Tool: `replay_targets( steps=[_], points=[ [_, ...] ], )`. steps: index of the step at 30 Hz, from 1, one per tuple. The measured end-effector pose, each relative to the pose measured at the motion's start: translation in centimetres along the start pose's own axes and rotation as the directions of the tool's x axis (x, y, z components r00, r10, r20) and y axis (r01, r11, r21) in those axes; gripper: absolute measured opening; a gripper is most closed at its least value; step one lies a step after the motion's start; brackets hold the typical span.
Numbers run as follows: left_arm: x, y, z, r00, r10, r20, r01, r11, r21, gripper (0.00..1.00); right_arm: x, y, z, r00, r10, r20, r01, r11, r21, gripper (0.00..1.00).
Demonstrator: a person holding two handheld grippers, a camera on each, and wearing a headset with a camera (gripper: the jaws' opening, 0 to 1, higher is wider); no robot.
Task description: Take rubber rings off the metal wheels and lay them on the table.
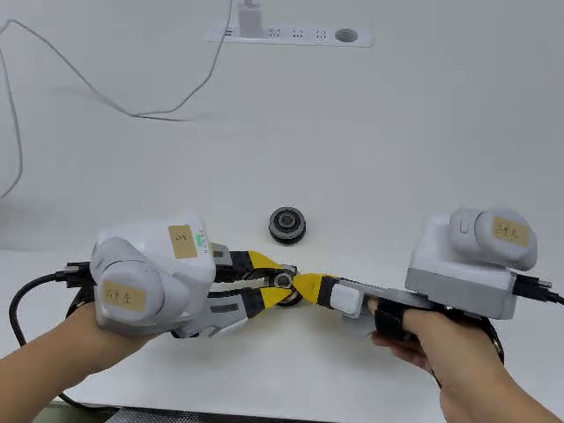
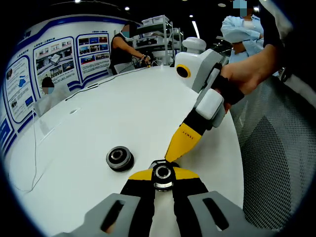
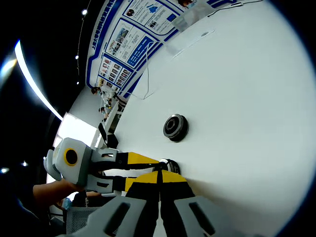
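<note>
In the head view the left gripper (image 1: pixel 277 280) is clamped on a small metal wheel (image 1: pixel 283 280). The right gripper (image 1: pixel 302 284), its jaws pressed together, touches that wheel's right edge. A second wheel (image 1: pixel 287 224) lies flat on the table (image 1: pixel 397 150) just behind, axle up. The left gripper view looks straight onto the held wheel's hub, with the other gripper's yellow tip on its far rim. In the right gripper view the held wheel sits just at the closed tips, with the second wheel beyond it.
</note>
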State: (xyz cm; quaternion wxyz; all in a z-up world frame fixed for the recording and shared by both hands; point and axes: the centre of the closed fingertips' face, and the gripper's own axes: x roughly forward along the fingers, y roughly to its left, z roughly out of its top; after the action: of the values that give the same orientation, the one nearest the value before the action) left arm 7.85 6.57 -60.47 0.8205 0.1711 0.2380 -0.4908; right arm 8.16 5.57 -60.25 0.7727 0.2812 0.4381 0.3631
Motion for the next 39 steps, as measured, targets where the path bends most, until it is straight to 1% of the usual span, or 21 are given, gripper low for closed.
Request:
replay_targets(
  steps=[4,8,12,14,16,18,28,32,39],
  points=[
    [0.0,0.0,0.0,1.0000,-0.001,0.000,0.001,1.000,0.001,0.12,0.1,0.2,0.0,1.0000,0.002,-0.001,-0.002,1.000,-0.010,0.00],
    [0.0,0.0,0.0,1.0000,-0.001,-0.002,0.001,1.000,0.000,0.12,0.1,0.5,-0.1,0.9999,0.013,-0.005,-0.014,1.000,-0.018,0.00],
    [0.0,0.0,0.0,1.0000,0.000,-0.002,0.000,1.000,-0.004,0.12,0.1,0.9,-0.1,0.9998,0.021,0.003,-0.021,1.000,-0.019,0.00],
    [0.0,0.0,0.0,1.0000,0.001,-0.002,-0.001,1.000,-0.003,0.12,0.1,0.8,0.0,0.9998,0.016,0.008,-0.016,1.000,-0.024,0.00],
    [0.0,0.0,0.0,1.0000,0.002,-0.002,-0.002,1.000,-0.004,0.12,0.1,0.9,-0.1,0.9998,0.019,0.009,-0.019,1.000,-0.018,0.00],
    [0.0,0.0,0.0,1.0000,0.002,-0.002,-0.002,1.000,-0.003,0.12,0.0,0.9,0.0,0.9997,0.024,0.008,-0.023,0.999,-0.027,0.00],
    [0.0,-0.1,0.0,1.0000,0.004,-0.008,-0.004,1.000,0.004,0.12,-0.3,1.4,-0.2,0.9986,0.052,0.011,-0.052,0.999,-0.012,0.00],
    [0.0,-0.1,0.0,0.9998,0.011,-0.014,-0.010,1.000,0.014,0.13,-0.3,1.0,0.0,0.9991,0.038,0.016,-0.039,0.999,0.007,0.00],
    [0.0,0.0,0.1,0.9995,0.018,-0.027,-0.018,1.000,-0.014,0.13,-0.1,0.8,0.2,0.9996,0.023,0.019,-0.023,0.999,0.025,0.00]
  ],
)
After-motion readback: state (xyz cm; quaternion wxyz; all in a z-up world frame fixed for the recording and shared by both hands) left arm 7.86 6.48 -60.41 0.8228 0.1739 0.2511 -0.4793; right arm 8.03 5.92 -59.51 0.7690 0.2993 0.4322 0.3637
